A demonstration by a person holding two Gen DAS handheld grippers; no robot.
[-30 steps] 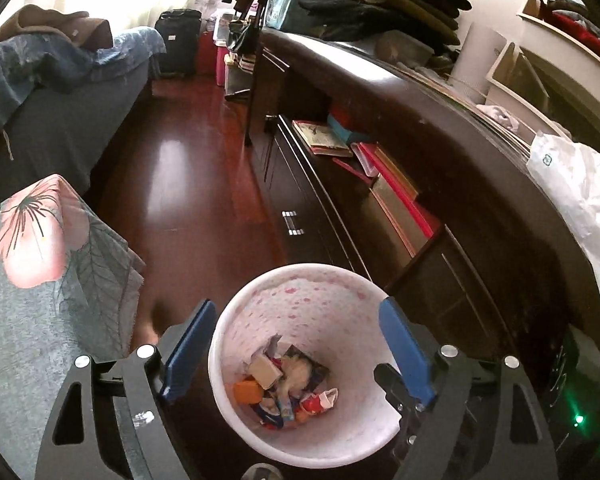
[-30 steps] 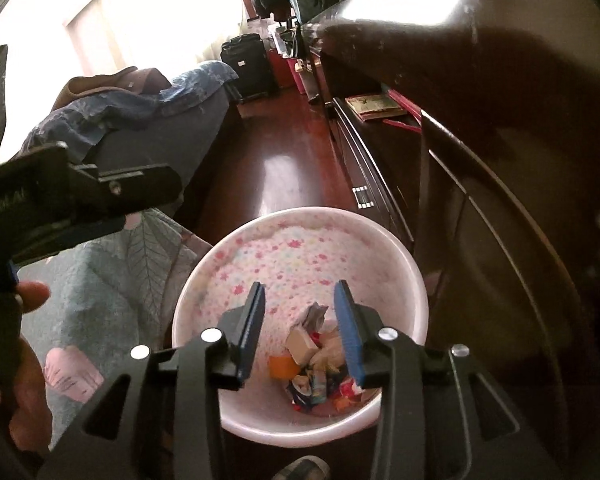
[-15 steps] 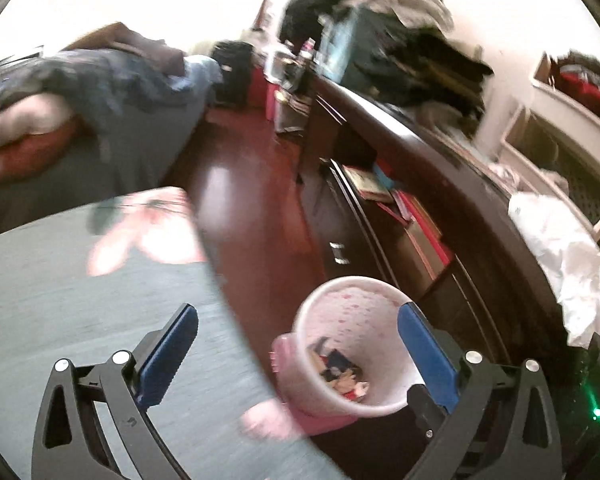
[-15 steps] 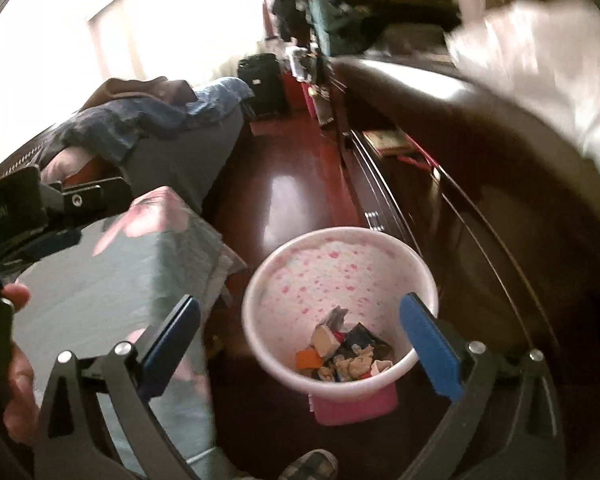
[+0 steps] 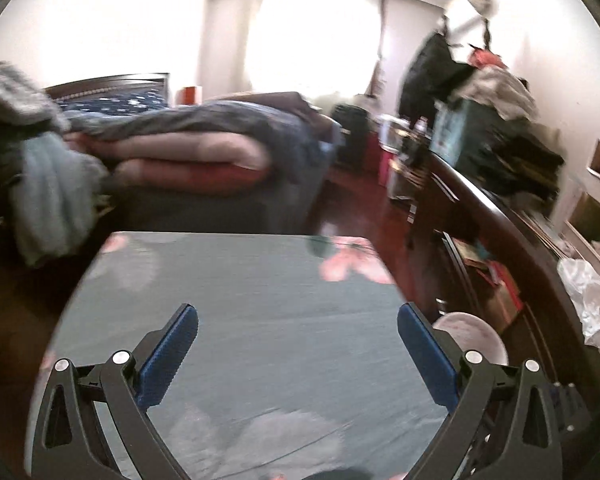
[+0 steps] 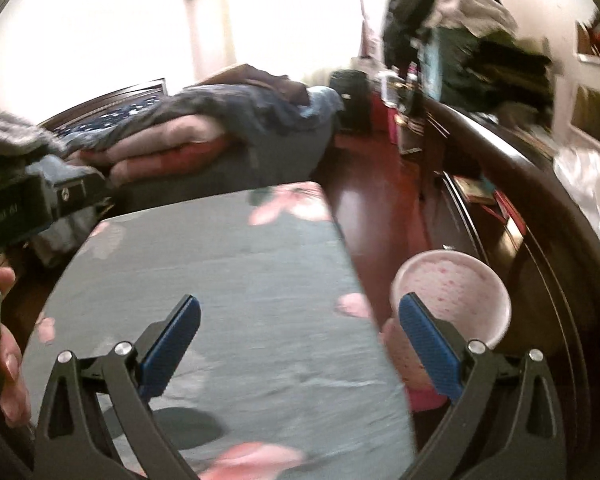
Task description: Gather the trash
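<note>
A pink-speckled white waste bin stands on the red-brown floor to the right of a table; only its rim shows in the left wrist view, behind the right finger. My left gripper hangs open over the grey flowered tablecloth, nothing between its blue pads. My right gripper is open too, above the same cloth, its right finger in front of the bin. No trash shows on the cloth. The other gripper's body and a hand sit at the left edge of the right wrist view.
A long dark wooden sideboard runs down the right, with a white plastic bag and piled clothes on top. A bed with heaped bedding lies beyond the table. A black suitcase stands at the far end of the floor.
Both grippers rose and swung left from above the bin to over the table. The right jaws opened wide; the left widened a little. The bin now lies at the lower right.
</note>
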